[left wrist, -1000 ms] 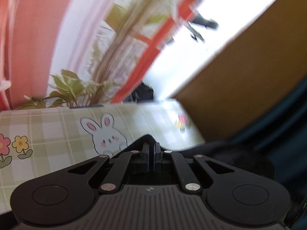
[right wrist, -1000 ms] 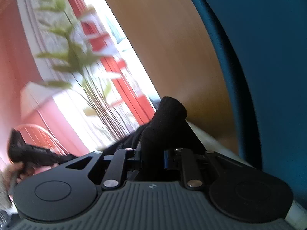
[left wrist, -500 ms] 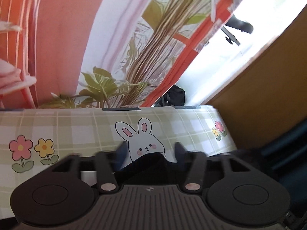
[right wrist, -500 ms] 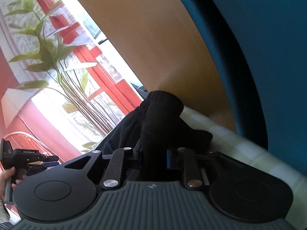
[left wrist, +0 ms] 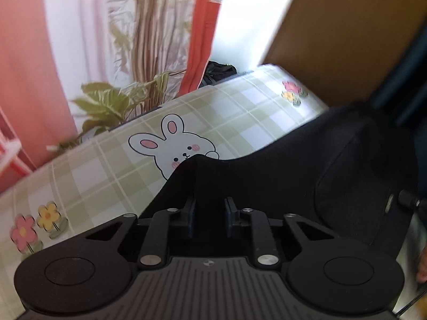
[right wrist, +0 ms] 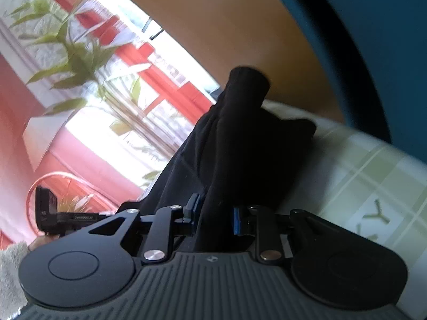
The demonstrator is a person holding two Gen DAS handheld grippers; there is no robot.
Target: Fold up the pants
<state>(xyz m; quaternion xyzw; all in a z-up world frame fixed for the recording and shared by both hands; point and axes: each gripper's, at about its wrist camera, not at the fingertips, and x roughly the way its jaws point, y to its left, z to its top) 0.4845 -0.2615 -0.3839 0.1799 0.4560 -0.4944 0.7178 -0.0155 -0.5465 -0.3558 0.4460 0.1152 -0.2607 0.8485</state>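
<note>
Black pants (left wrist: 267, 181) lie on a table under a green-checked cloth with a bunny print (left wrist: 106, 165). My left gripper (left wrist: 210, 210) points down at their near edge. Its jaws are closing with black fabric between them, and that fabric peaks like a tent just past the fingertips. In the right wrist view, a thick bunch of the pants (right wrist: 240, 133) stands up from between the jaws of my right gripper (right wrist: 214, 213), which is shut on it. The rest drapes to the tablecloth (right wrist: 373, 176). The left gripper's body (right wrist: 48, 213) shows at far left, held by a hand.
A leafy plant (left wrist: 112, 104) and a red window frame (left wrist: 197, 53) stand behind the table's far edge. A brown wooden panel (left wrist: 333, 34) and a dark blue surface (right wrist: 373, 40) rise at the right. Bare tablecloth stretches left of the pants.
My left gripper opened, dropped onto the pants' edge and is narrowing on the fabric. The right gripper sank toward the table with the bunch of pants in it.
</note>
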